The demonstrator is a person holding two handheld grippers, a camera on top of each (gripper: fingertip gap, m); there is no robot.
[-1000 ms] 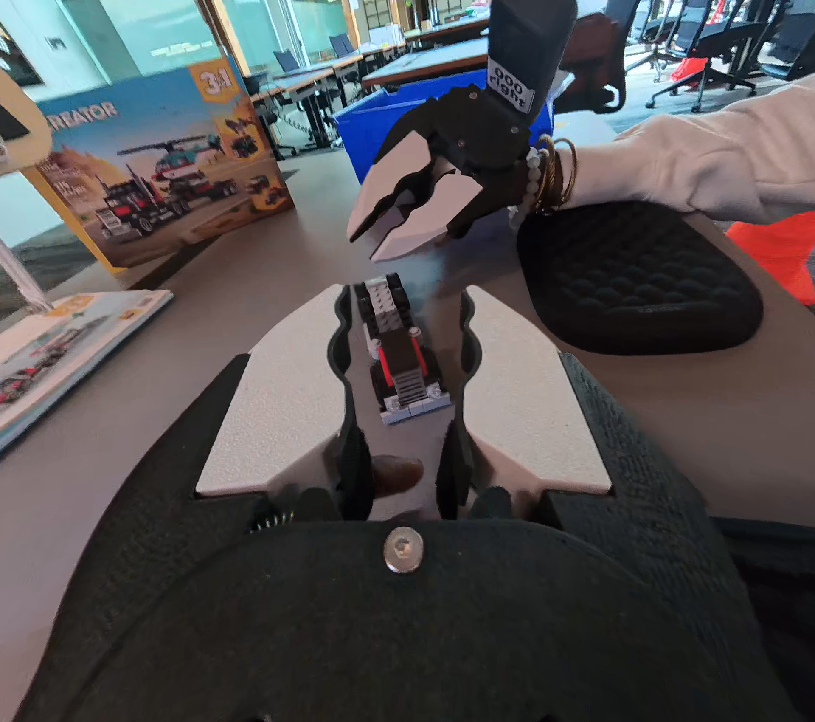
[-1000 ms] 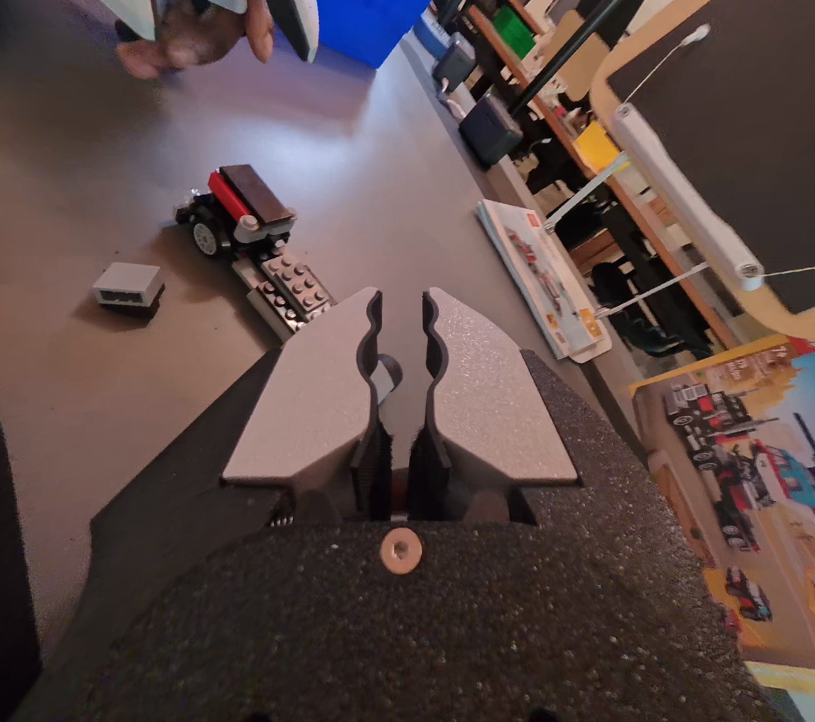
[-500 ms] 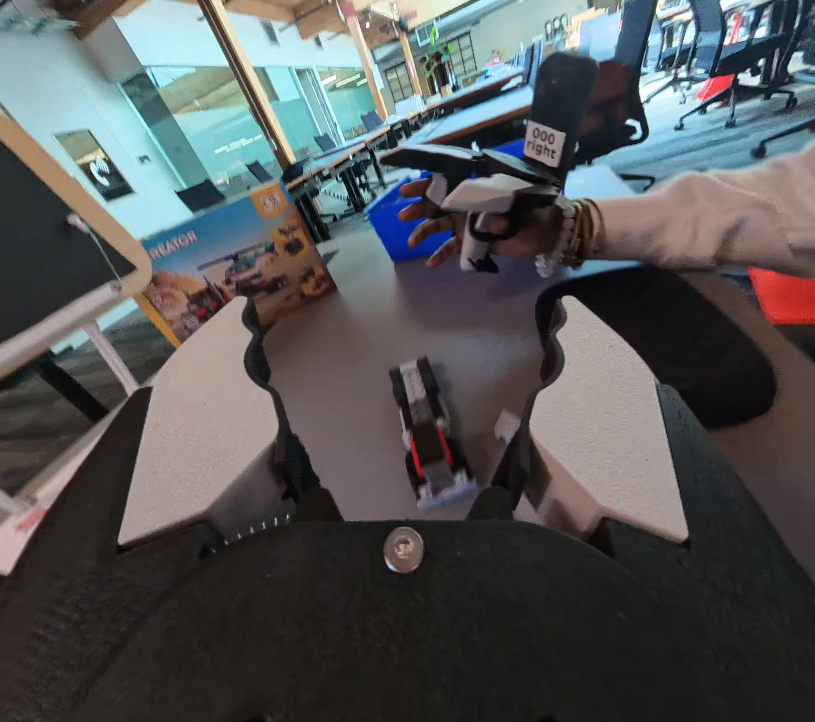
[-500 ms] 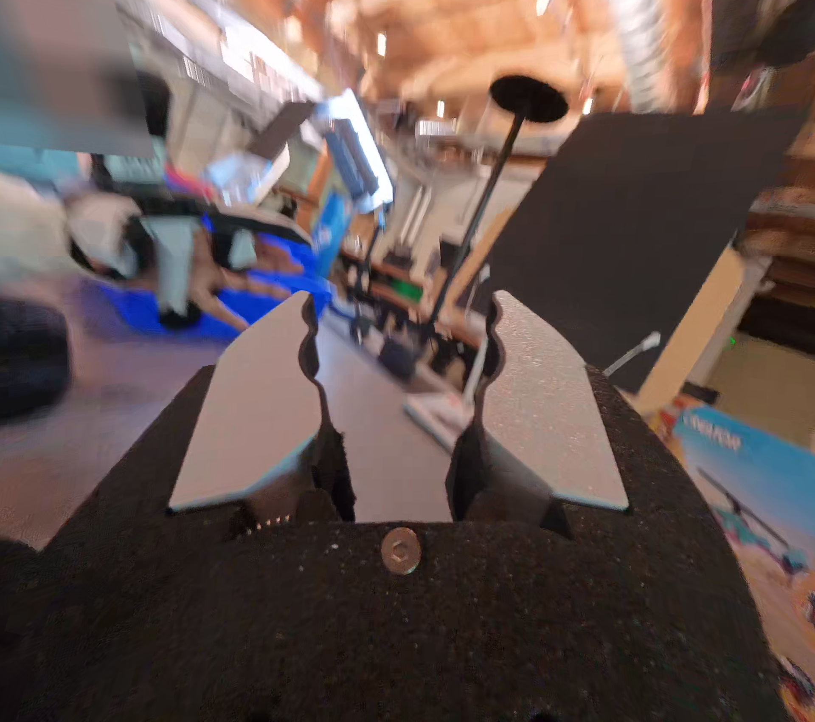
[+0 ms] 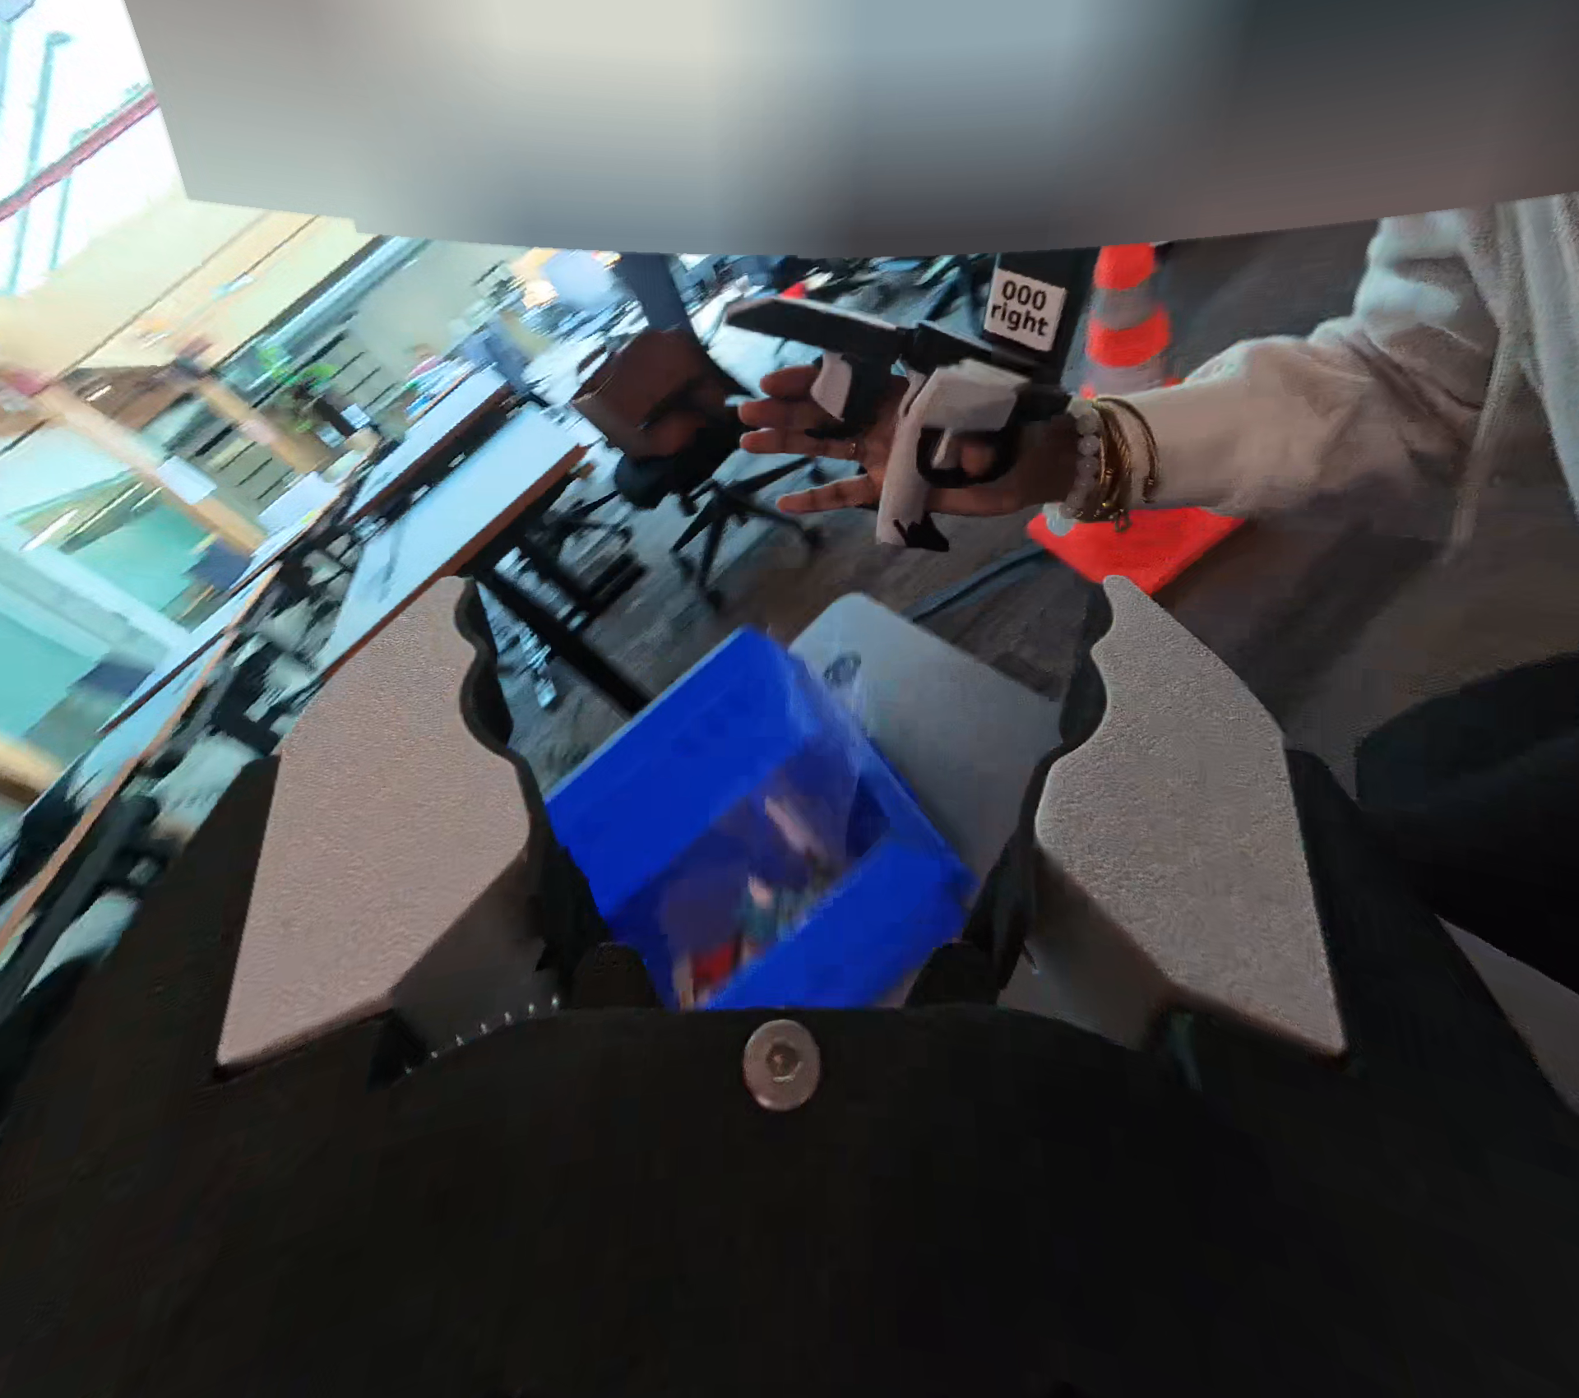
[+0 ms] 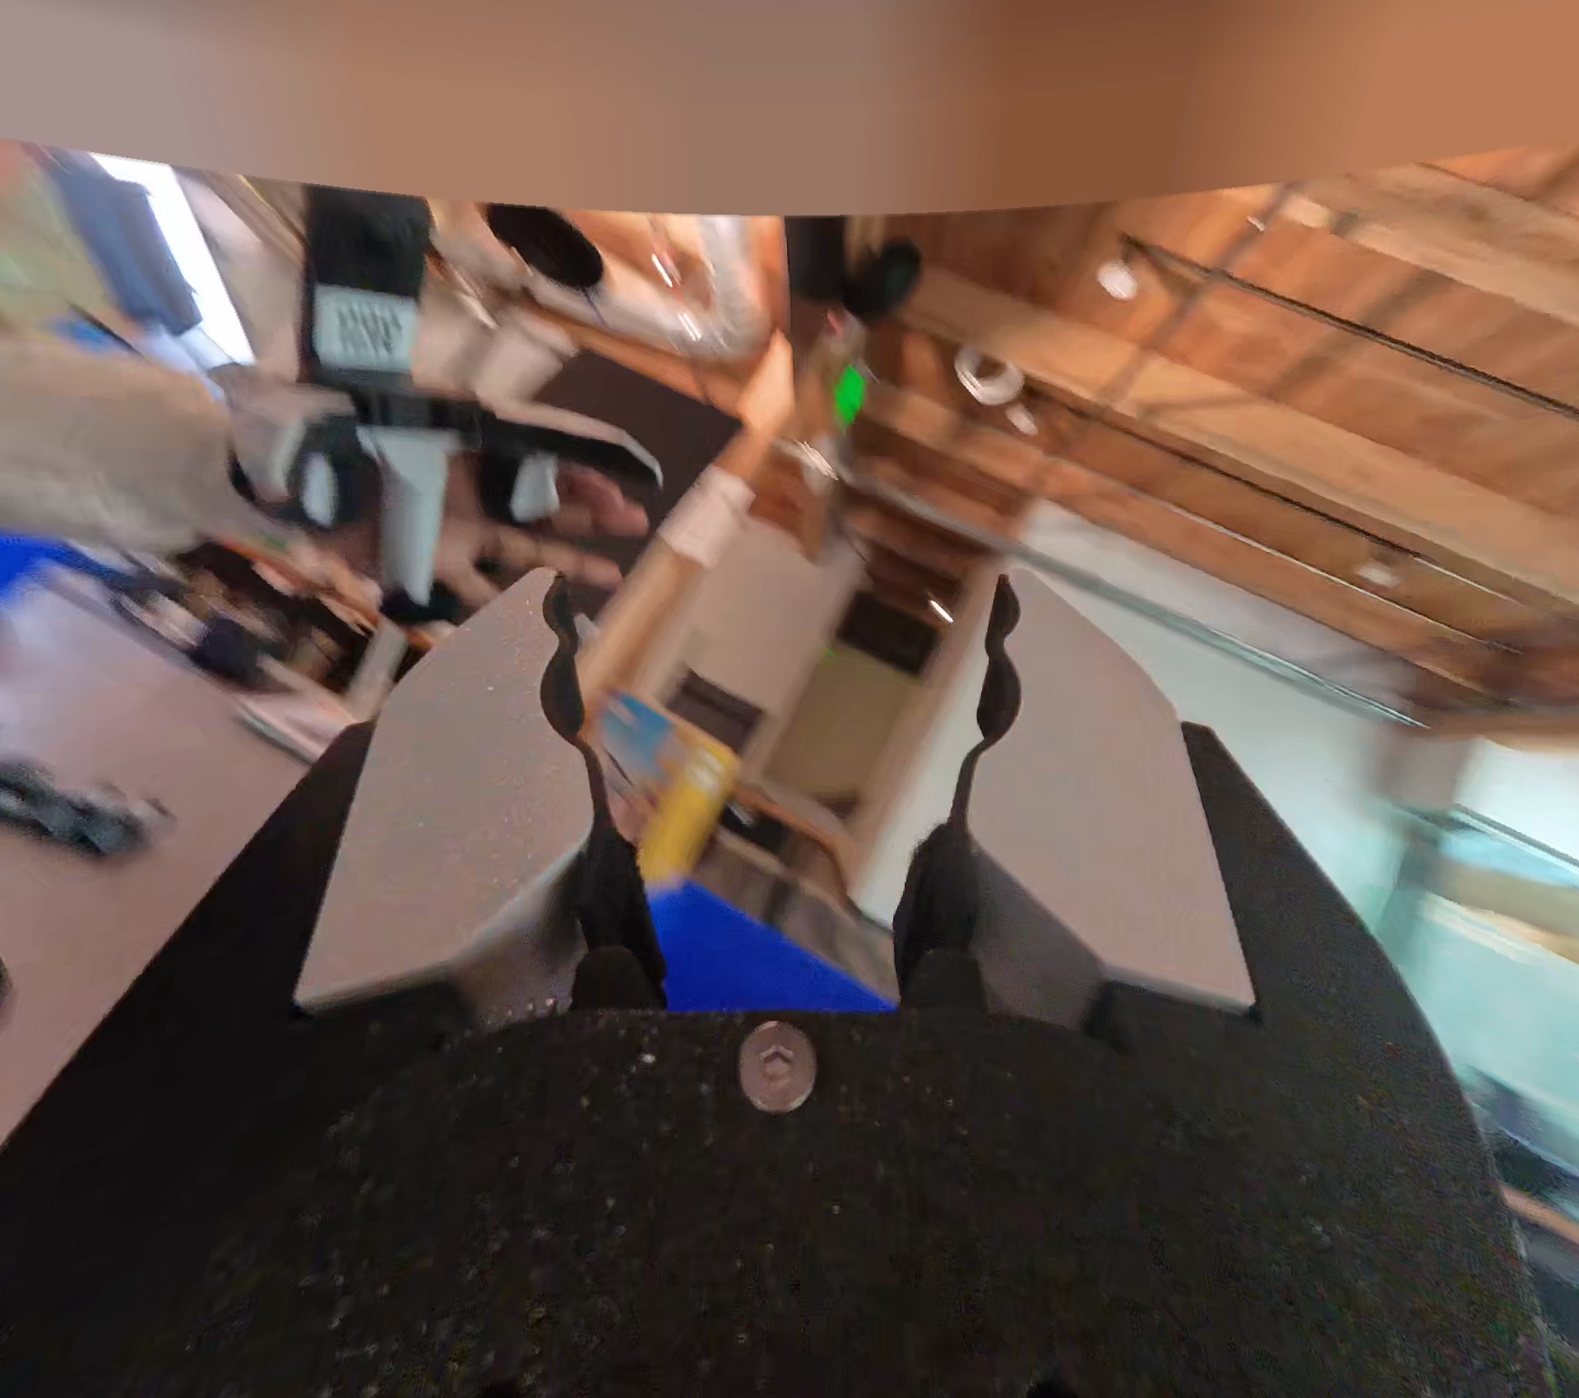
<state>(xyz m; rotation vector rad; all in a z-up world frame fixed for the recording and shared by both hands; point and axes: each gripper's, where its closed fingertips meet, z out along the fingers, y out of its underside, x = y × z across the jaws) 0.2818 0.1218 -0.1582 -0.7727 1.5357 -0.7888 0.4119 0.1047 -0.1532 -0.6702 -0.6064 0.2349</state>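
- Nearest in my left view: my left gripper [image 5: 786, 588] is spread wide with nothing between its pads, only air over the blue bin [image 5: 683, 776].
- The bin sits below the gap, close to a far corner of the grey table [image 5: 940, 690]. Its contents are too blurred to name.
- My right gripper [image 6: 775, 579] is also wide and bare. The bin's blue wall [image 6: 752, 955] shows low between its fingers, and a colourful box [image 6: 675, 767] stands beyond it.
- There's no grasp to manage with either gripper. My judgement is that both views are smeared, so holding them steady matters most right now.
- At the left edge of the right view a dark blurred shape [image 6: 68, 810] lies on the table. It could be the toy truck, but I can't tell.
- Further out, the left view shows the right gripper on my open hand [image 5: 854, 451], well above the table. There are bracelets [image 5: 1111, 451] at the wrist and an orange cone [image 5: 1128, 332] behind.
- Farthest are desks [image 5: 461, 503] and an office chair [image 5: 683, 417].
- What's changed: 1 second ago my left jaws stood narrow around the small truck on the table, and my right jaws were almost closed, low beside it.
- Now both are wide and lifted off the table, and the truck is gone from the left view.
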